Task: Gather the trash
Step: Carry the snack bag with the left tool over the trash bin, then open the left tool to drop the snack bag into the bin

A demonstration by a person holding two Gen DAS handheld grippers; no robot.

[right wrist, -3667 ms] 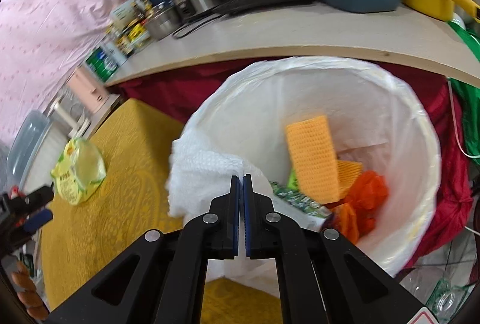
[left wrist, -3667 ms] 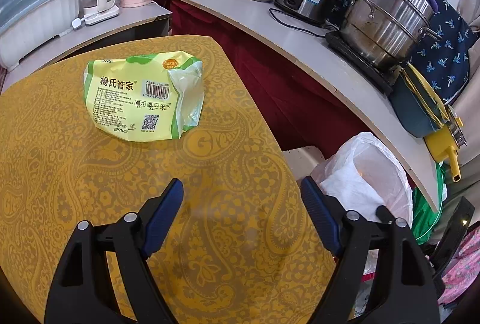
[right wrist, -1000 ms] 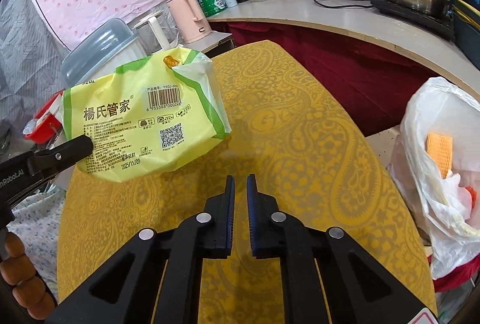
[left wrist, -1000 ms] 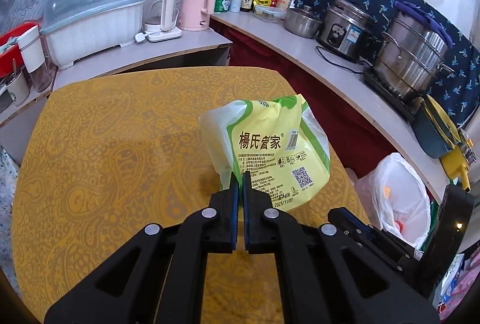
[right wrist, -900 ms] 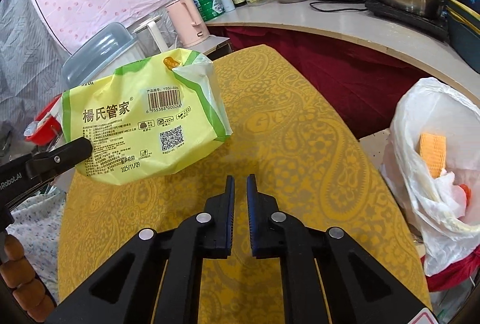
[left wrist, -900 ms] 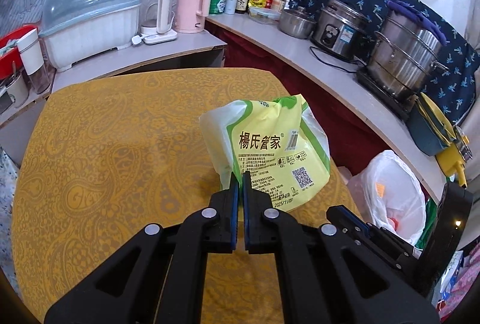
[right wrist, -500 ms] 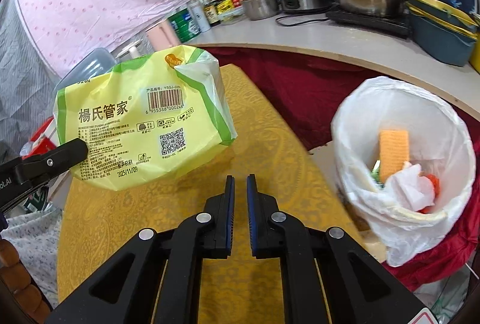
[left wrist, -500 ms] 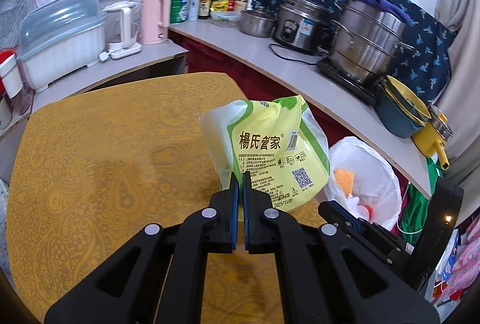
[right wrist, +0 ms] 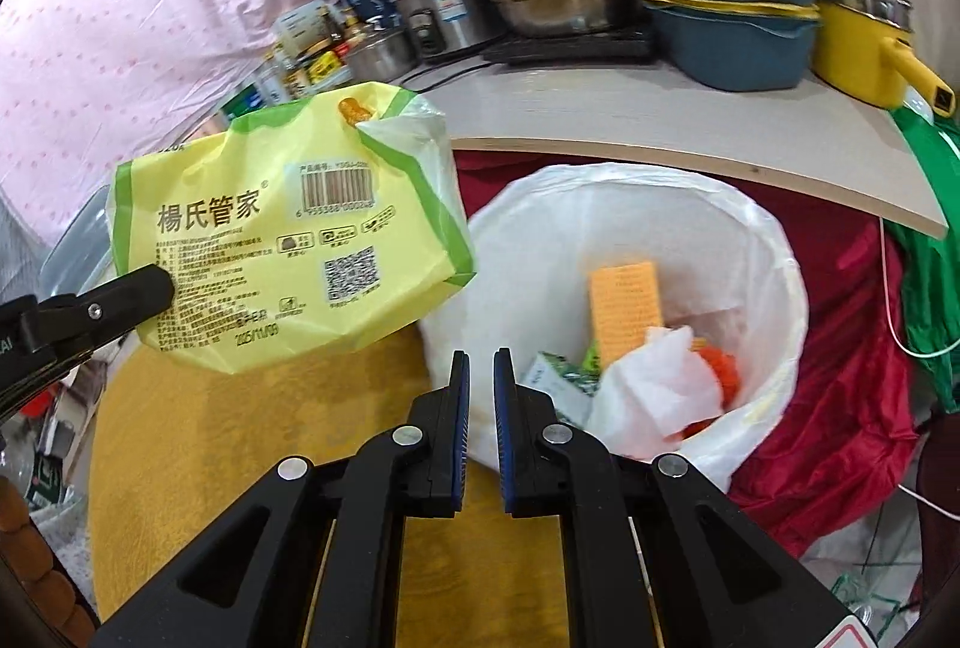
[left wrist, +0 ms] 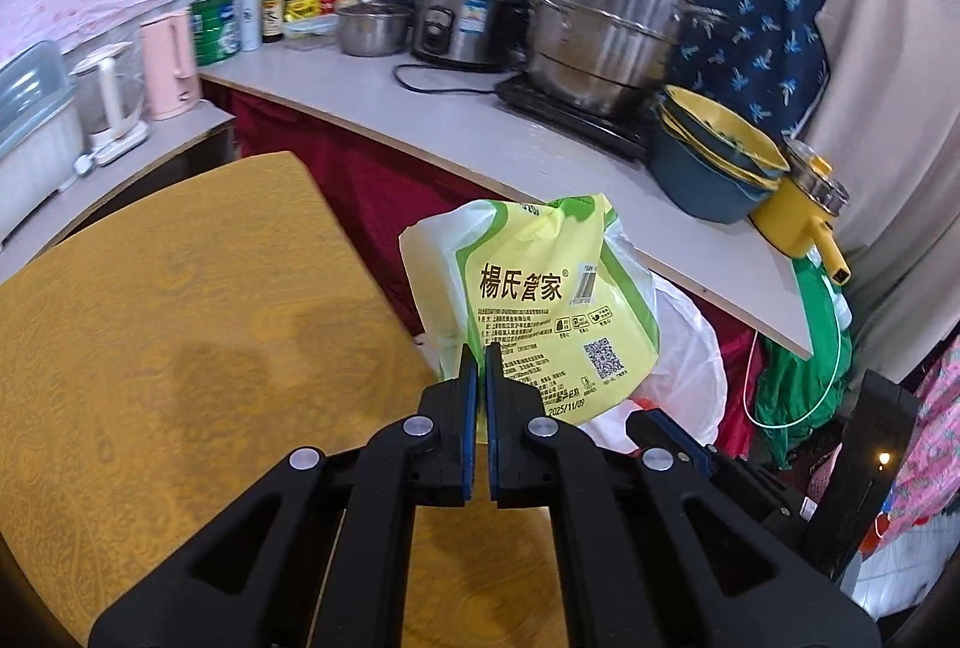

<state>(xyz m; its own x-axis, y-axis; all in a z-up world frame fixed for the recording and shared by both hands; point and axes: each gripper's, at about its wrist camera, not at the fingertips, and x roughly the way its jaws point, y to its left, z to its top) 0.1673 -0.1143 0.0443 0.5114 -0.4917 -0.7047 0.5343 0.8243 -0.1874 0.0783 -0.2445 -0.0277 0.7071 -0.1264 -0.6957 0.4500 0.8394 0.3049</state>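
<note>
You are in a home kitchen: a curved worktop (left wrist: 456,120) carries a rice cooker (left wrist: 462,21), a tall steel steamer pot (left wrist: 612,24) on a hob, stacked bowls (left wrist: 714,156), sauce bottles (left wrist: 300,3) and a pink kettle (left wrist: 168,66), beside a yellow-clothed table (left wrist: 180,318).

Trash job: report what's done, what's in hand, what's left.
Done: the bin already holds an orange sponge, a tissue and other scraps. In hand: the left gripper is shut on the yellow bag, held in the air beside the bin; the right gripper is shut and empty. Left: release the bag into the bin.
</note>
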